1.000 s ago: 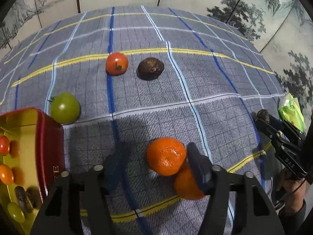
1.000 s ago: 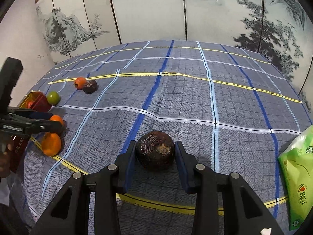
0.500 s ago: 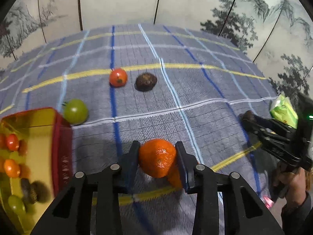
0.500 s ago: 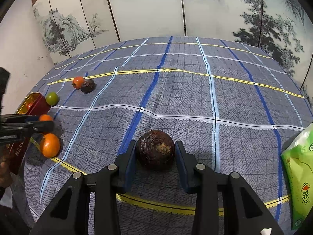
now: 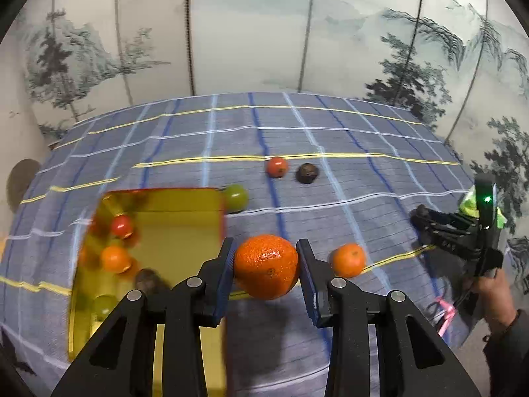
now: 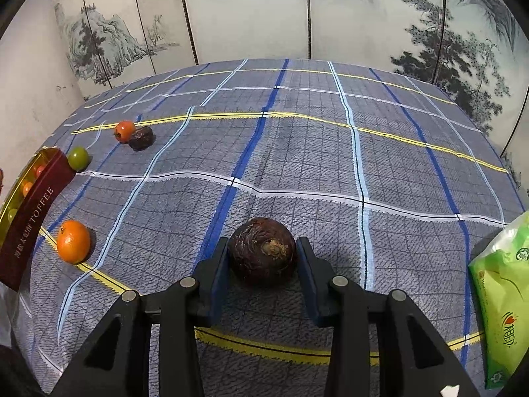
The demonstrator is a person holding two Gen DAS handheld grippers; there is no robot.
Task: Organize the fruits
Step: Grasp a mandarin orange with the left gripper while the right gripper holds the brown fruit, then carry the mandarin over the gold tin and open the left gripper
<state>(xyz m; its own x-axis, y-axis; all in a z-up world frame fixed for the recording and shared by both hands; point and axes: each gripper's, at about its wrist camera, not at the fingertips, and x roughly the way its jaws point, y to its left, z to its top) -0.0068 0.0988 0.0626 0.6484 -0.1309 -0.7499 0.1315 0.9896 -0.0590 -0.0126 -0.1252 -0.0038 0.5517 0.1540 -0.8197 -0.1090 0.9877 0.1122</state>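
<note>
My left gripper (image 5: 266, 266) is shut on a large orange (image 5: 266, 266) and holds it above the checked cloth, just right of the gold-lined red tin (image 5: 185, 211). The tin holds several small fruits, among them a red tomato (image 5: 121, 226) and a small orange one (image 5: 115, 258). A second orange (image 5: 348, 260) (image 6: 73, 241) lies on the cloth. My right gripper (image 6: 263, 258) is shut on a dark brown round fruit (image 6: 263, 251) low over the cloth. A green tomato (image 5: 236, 197) (image 6: 78, 157), a red tomato (image 5: 276, 166) (image 6: 124, 130) and a dark fruit (image 5: 306, 173) (image 6: 141, 138) lie farther back.
A green tissue pack (image 6: 502, 297) lies at the cloth's right edge. The tin's side (image 6: 33, 221) reads TOFFEE and stands at the left edge. A painted folding screen (image 6: 251, 13) closes off the back. In the left wrist view a hand (image 5: 492, 291) holds the other gripper at right.
My left gripper shut on the large orange, lifted it off the cloth and carried it left toward the tin; the second orange stayed behind. The right gripper kept still with its dark fruit.
</note>
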